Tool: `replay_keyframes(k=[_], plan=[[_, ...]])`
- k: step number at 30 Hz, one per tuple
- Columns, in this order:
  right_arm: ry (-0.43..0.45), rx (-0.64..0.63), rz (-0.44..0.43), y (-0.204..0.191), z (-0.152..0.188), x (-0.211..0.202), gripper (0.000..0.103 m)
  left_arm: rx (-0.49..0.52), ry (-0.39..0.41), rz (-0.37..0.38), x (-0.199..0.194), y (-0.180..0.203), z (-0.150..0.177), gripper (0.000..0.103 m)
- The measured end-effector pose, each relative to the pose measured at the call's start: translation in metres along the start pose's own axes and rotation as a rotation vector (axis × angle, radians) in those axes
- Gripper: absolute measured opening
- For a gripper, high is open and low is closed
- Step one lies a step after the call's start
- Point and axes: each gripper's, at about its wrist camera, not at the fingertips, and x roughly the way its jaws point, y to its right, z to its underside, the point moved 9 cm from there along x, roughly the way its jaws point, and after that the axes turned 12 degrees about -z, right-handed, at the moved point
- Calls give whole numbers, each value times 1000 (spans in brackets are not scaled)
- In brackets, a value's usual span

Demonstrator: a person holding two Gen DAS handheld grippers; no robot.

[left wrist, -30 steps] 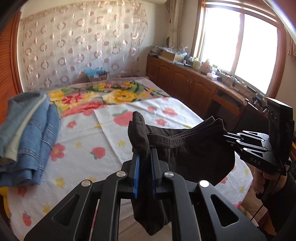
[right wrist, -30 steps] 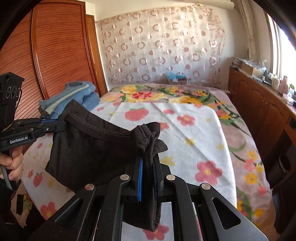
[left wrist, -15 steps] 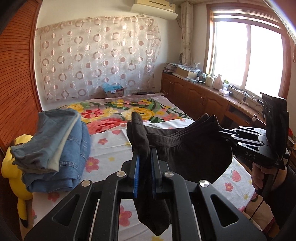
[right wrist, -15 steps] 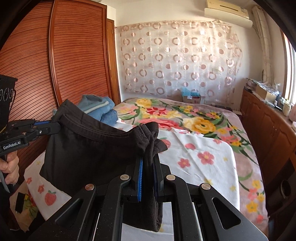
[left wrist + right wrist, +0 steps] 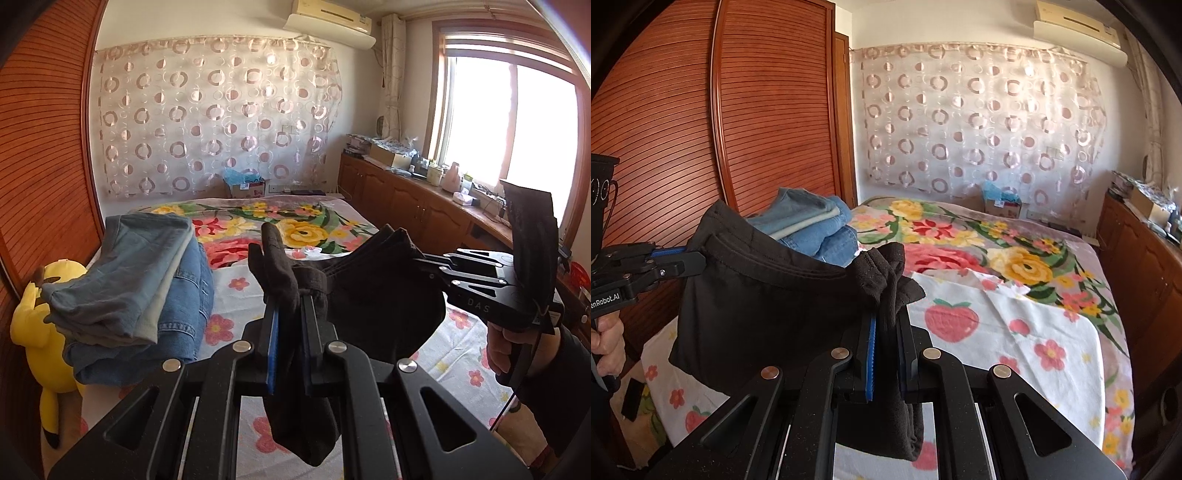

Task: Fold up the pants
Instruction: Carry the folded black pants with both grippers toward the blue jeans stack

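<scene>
Two claws are clamped on the dark pants [image 5: 373, 295], which are held up in the air above the bed [image 5: 240, 284]. The left claw [image 5: 288, 314] is pinched narrow on a bunched corner of the waistband, with cloth standing above its fingers and a fold hanging below them. The right claw [image 5: 886, 332] is likewise pinched narrow on the other bunched corner, a fold drooping beneath it. Between the two grips the pants are stretched as a folded panel, the waistband edge uppermost and the rest hanging toward the bed without touching it, as far as can be told.

In the left wrist view the right claw [image 5: 424, 264] is seen at the far side of the pants, gripped by a hand [image 5: 506, 350]. In the right wrist view the left claw [image 5: 698, 260] is seen at the far side, with a hand [image 5: 607, 339] below it.

A jeans stack [image 5: 140, 288] is laid on the bed beside the pants, on the wardrobe [image 5: 701, 129] side. A yellow plush [image 5: 40, 317] is propped between the bed and the wardrobe.
</scene>
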Motion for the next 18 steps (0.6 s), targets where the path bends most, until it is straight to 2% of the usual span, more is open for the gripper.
replay_keyframes(k=[7, 13, 18], plan=[[26, -53, -41, 11, -32, 27, 9, -21, 36, -50, 8, -30, -27, 12], [51, -116, -79, 20, -70, 64, 9, -46, 62, -121, 16, -65, -51, 12], [68, -171, -111, 23, -95, 95, 9, -72, 89, -145, 15, -85, -62, 12]])
